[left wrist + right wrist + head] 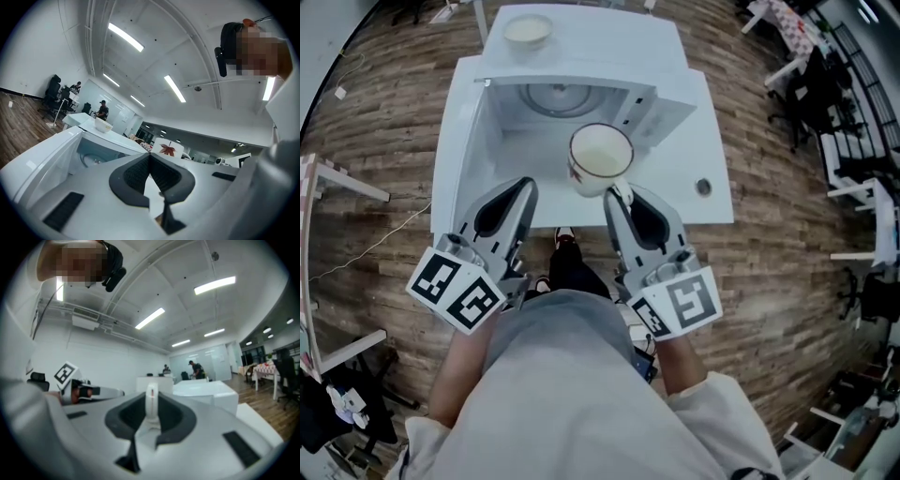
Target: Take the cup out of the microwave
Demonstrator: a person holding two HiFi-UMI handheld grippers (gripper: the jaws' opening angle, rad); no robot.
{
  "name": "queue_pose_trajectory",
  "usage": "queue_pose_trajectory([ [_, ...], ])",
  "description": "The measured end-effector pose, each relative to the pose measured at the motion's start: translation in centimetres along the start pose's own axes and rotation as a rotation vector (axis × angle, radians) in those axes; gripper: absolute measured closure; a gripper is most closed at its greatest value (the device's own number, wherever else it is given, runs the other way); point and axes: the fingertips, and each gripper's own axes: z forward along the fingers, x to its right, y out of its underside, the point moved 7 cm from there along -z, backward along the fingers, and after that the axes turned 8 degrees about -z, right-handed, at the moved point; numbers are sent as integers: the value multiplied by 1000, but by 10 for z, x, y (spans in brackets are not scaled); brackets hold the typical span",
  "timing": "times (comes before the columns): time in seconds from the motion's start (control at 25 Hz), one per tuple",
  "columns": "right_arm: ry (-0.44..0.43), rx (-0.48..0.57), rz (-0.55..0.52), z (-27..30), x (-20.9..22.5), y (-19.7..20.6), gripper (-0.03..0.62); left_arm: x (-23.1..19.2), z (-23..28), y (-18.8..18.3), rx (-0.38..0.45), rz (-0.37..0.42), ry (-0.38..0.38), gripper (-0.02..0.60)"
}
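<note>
A white cup (pixel 600 155) with a red leaf print (pixel 168 149) hangs in front of the open microwave (pixel 553 98), outside its cavity. My right gripper (pixel 620 191) is shut on the cup's handle (pixel 151 401), which stands as a white strip between the dark pads. The cup looks empty inside. To the cup's left, my left gripper (pixel 525 186) is level, its jaws (pixel 150 157) closed together with nothing between them. The glass turntable (pixel 551 97) shows bare in the cavity.
The microwave stands on a white table (pixel 717 202), with its door (pixel 455 155) swung open to the left. A white bowl (pixel 528 30) sits on top of the microwave. A small round object (pixel 703 187) lies on the table at the right. Wooden floor surrounds the table.
</note>
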Motion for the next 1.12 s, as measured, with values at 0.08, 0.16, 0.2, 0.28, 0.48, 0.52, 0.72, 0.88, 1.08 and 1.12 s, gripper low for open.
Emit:
queue_pose_trajectory([
  [0.08,0,-2,-6,-2,-1,-2,525,1,0,1,-6,-2,4,571],
  [0.16,-1,-6,-11,-3,-2,-2,525,2,0,2,-11,-4,8,572],
  [0.2,-2,-8,-13,-3,-3,-3,525,2,0,2,-12,-6,9,572],
  [0.28,-9,-9,-14,-1,-5,-3,525,1,0,1,-11,-9,10,571],
  [0.48,-16,-8,-4,1,-5,-4,525,0,1,1,-16,-11,5,572],
  [0.52,-15,-6,-2,1,-5,-4,525,0,2,1,-17,-12,5,572],
  [0.72,-3,0,2,2,-1,-6,525,0,9,2,-27,-15,12,571],
  [0.88,4,3,12,1,4,-6,525,0,14,2,-33,-18,19,571],
  [1.08,14,3,26,0,11,-5,525,-1,20,5,-38,-24,21,571],
  [1.12,17,2,27,0,12,-5,525,-1,21,6,-39,-25,22,571],
])
